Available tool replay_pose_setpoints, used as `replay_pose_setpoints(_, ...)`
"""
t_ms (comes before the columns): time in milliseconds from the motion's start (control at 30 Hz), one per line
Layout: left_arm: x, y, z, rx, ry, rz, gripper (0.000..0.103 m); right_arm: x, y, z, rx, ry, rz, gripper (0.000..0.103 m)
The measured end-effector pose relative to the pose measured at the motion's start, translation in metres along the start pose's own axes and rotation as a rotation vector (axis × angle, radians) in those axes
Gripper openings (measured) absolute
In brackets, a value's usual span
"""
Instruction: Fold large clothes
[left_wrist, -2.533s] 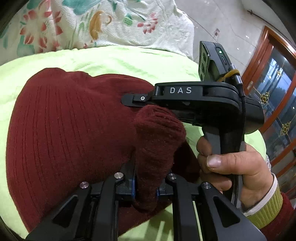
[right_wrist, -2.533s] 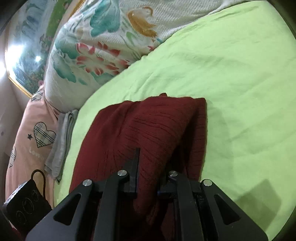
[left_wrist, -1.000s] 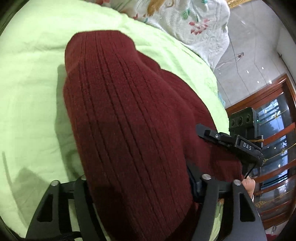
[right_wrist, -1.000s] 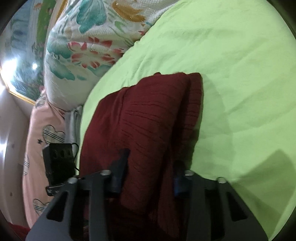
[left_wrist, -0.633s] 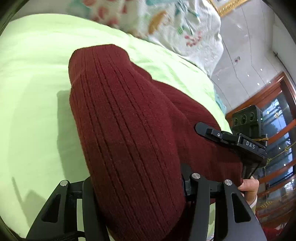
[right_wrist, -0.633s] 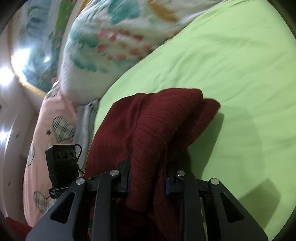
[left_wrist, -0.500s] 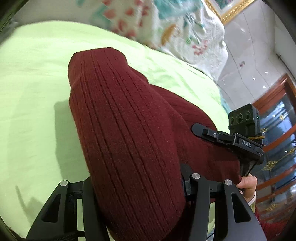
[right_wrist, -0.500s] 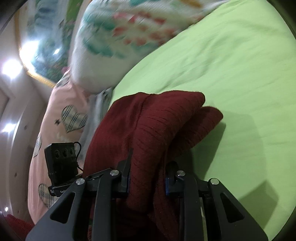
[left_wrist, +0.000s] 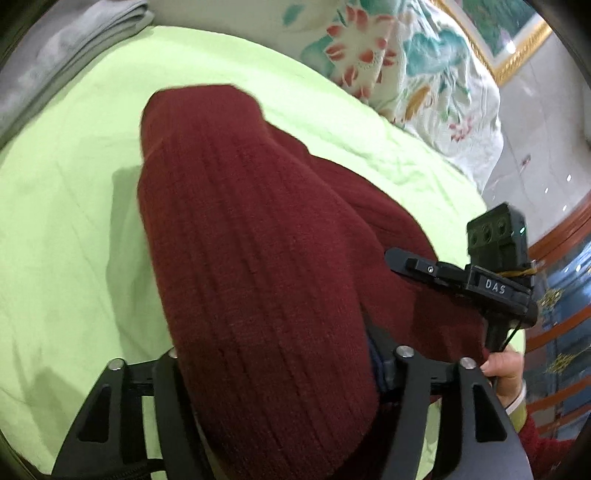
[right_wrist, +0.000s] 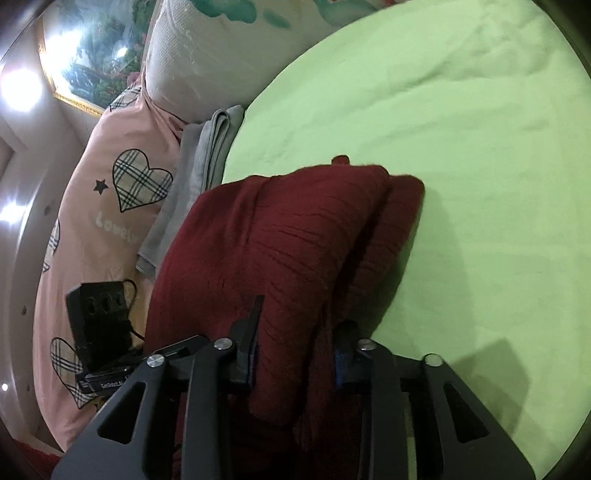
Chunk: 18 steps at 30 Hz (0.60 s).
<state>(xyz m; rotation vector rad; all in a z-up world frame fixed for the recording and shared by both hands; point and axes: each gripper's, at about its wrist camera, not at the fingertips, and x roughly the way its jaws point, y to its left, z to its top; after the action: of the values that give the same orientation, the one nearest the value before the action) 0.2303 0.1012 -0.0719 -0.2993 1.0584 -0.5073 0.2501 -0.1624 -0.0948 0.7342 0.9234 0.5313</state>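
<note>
A dark red ribbed knit sweater (left_wrist: 251, 236) lies folded into a thick bundle on the light green bed sheet (left_wrist: 66, 206). My left gripper (left_wrist: 280, 365) has its jaws spread wide around one end of the bundle, the fingertips hidden by the knit. The right gripper's body shows at the right of the left wrist view (left_wrist: 480, 284). In the right wrist view the sweater (right_wrist: 280, 243) fills the middle. My right gripper (right_wrist: 295, 354) has its jaws set around the other end of the bundle, pressing the knit between them.
A floral pillow (left_wrist: 413, 62) and a folded grey cloth (left_wrist: 48, 55) lie at the head of the bed. A pink heart-print pillow (right_wrist: 110, 206) is at the left in the right wrist view. A wooden cabinet (left_wrist: 561, 295) stands past the bed edge.
Both grippers went from pinching sweater edges to holding the folded bundle in wider jaws. In the last half second the bundle and both grippers shifted toward the pillows.
</note>
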Motion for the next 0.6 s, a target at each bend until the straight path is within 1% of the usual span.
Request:
replay_pose_setpoints(33,-0.001,0.001,0.0,-0.011,-0.003,-0.003,0.071,-0.001,-0.001,0.001,0.007,-0.001,-0.009,0.04)
replay_pose_setpoints(67,-0.001,0.001,0.0,-0.023,-0.005,-0.005,0.072,-0.002,-0.002,0.001,0.008,-0.001,-0.018,0.041)
replay_pose_setpoints(100,-0.003,0.001,-0.001,-0.029,-0.006,-0.007,0.072,-0.003,-0.002,0.002,0.007,0.0,-0.025,0.042)
replay_pose_setpoints(167,-0.012,0.001,-0.007,-0.038,-0.018,0.002,0.073,-0.005,0.001,0.003,0.01,0.0,-0.039,0.048)
replay_pose_setpoints(200,-0.021,0.003,-0.011,-0.045,-0.033,0.01,0.073,-0.01,0.003,0.003,0.007,-0.007,-0.049,0.053)
replay_pose_setpoints(233,-0.031,0.004,-0.016,-0.052,-0.051,0.011,0.073,-0.016,0.005,0.003,0.001,-0.021,-0.054,0.056)
replay_pose_setpoints(300,-0.052,0.004,-0.022,-0.06,-0.101,0.024,0.073,-0.026,0.007,0.002,0.0,-0.054,-0.064,0.057)
replay_pose_setpoints(333,-0.062,0.005,-0.026,-0.06,-0.128,0.037,0.073,-0.036,0.008,0.002,-0.002,-0.087,-0.078,0.057)
replay_pose_setpoints(367,-0.08,0.009,-0.031,-0.055,-0.166,0.051,0.071,-0.042,0.008,0.002,-0.004,-0.107,-0.086,0.057)
replay_pose_setpoints(400,-0.089,0.007,-0.034,-0.049,-0.192,0.054,0.07,-0.046,0.01,0.003,-0.005,-0.126,-0.093,0.057)
replay_pose_setpoints(433,-0.099,0.007,-0.038,-0.041,-0.218,0.054,0.067,-0.053,0.011,0.003,-0.008,-0.154,-0.093,0.057)
replay_pose_setpoints(467,-0.109,0.003,-0.043,-0.02,-0.241,0.044,0.063,-0.055,0.012,0.004,-0.01,-0.163,-0.088,0.057)
replay_pose_setpoints(500,-0.113,-0.001,-0.045,0.004,-0.245,0.032,0.061,-0.055,0.013,0.006,-0.014,-0.162,-0.08,0.057)
replay_pose_setpoints(533,-0.113,-0.007,-0.045,0.026,-0.246,0.028,0.056,-0.051,0.015,0.009,-0.024,-0.147,-0.077,0.057)
replay_pose_setpoints(567,-0.107,-0.016,-0.042,0.056,-0.235,0.037,0.053,-0.046,0.017,0.011,-0.029,-0.134,-0.089,0.057)
replay_pose_setpoints(600,-0.102,-0.021,-0.04,0.077,-0.22,0.039,0.051,-0.037,0.016,0.014,-0.027,-0.109,-0.123,0.057)
